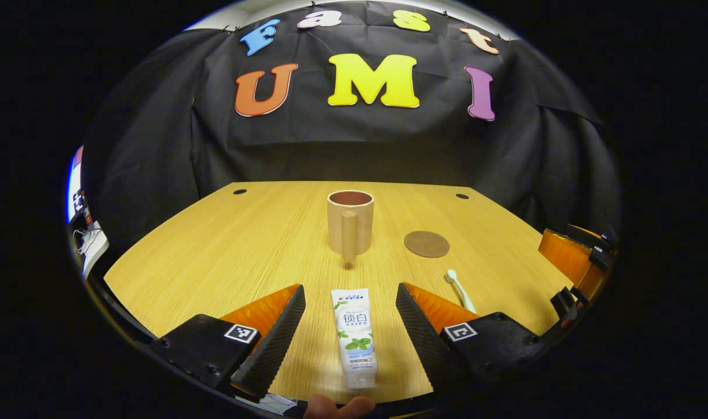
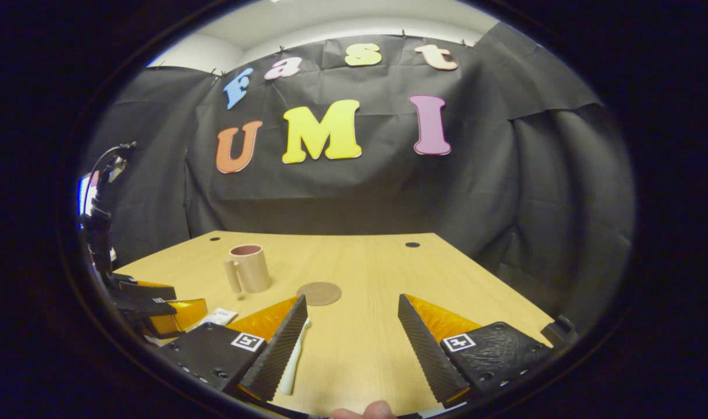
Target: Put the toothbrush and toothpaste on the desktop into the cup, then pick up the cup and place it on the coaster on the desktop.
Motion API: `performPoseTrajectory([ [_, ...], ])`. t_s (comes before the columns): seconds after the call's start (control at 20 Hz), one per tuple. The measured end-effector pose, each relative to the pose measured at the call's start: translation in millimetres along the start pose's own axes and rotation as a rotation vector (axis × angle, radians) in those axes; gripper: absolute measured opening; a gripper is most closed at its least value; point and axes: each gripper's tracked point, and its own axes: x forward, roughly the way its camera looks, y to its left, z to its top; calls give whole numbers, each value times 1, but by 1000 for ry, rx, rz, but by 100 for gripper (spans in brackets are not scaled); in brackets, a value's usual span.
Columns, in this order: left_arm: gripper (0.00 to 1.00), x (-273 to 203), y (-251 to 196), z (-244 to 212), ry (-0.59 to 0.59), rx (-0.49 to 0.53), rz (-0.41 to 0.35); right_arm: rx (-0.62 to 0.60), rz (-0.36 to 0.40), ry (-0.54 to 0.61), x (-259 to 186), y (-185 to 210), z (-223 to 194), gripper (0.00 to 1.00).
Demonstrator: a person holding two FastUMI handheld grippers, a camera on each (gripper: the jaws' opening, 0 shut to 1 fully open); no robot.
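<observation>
Left gripper view first: the left tongs (image 1: 350, 320) stand wide open near the bench (image 1: 214, 256), and the toothpaste (image 1: 354, 337) lies flat between the two fingers without touching either of them. Its cap end points toward 6 o'clock, close to a fingertip of the person (image 1: 336, 406) at the lower edge. At about 2 o'clock from the tube, just beyond the right finger, lies the toothbrush (image 1: 460, 290), with its head pointing away. Farther off, at 12 o'clock, the cup (image 1: 350, 224) stands upright with its handle turned toward the camera. The round coaster (image 1: 427, 244) lies flat at 3 o'clock from the cup, apart from it. At the far right edge the other gripper is partly seen.

Right gripper view: the right tongs (image 2: 352, 343) are also wide open and hold nothing. The toothbrush (image 2: 294, 358) lies on the bench (image 2: 447, 291) just beside the inner edge of the left finger; I cannot tell if it touches. Beyond, at 11 o'clock, lies the coaster (image 2: 319, 293), and farther at 10 o'clock stands the cup (image 2: 249, 268). The toothpaste (image 2: 217, 317) is partly seen at 9 o'clock.
</observation>
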Motion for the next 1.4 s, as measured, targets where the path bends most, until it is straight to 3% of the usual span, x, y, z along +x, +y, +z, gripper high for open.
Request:
performPoseTrajectory([
  [0.55, 100, 16, 6, -35, 169, 2, 7, -52, 23, 106, 11, 19, -33, 95],
  [0.7, 98, 19, 8, -40, 195, 8, 5, -51, 33, 126, 14, 24, -39, 95],
  [0.75, 93, 19, 9, -42, 205, 9, 10, -48, 34, 129, 15, 25, -39, 95],
  [0.8, 95, 19, 10, -48, 217, 4, 16, -45, 34, 132, 16, 25, -40, 95],
  [0.85, 82, 20, 8, -51, 231, -4, 12, -42, 31, 135, 16, 24, -41, 95],
  [1.1, 74, 18, 7, -54, 254, 2, 26, -26, 25, 148, 21, 25, -45, 94],
  [1.15, 76, 19, 8, -53, 254, 15, 35, -23, 28, 153, 23, 27, -45, 95],
  [1.3, 56, 18, 7, -54, 261, 12, 49, -27, 40, 168, 25, 34, -50, 95],
  [1.35, 56, 19, 7, -54, 263, 10, 52, -31, 44, 172, 26, 36, -51, 95],
  [1.4, 50, 18, 7, -53, 261, 11, 51, -33, 46, 177, 25, 37, -54, 95],
])
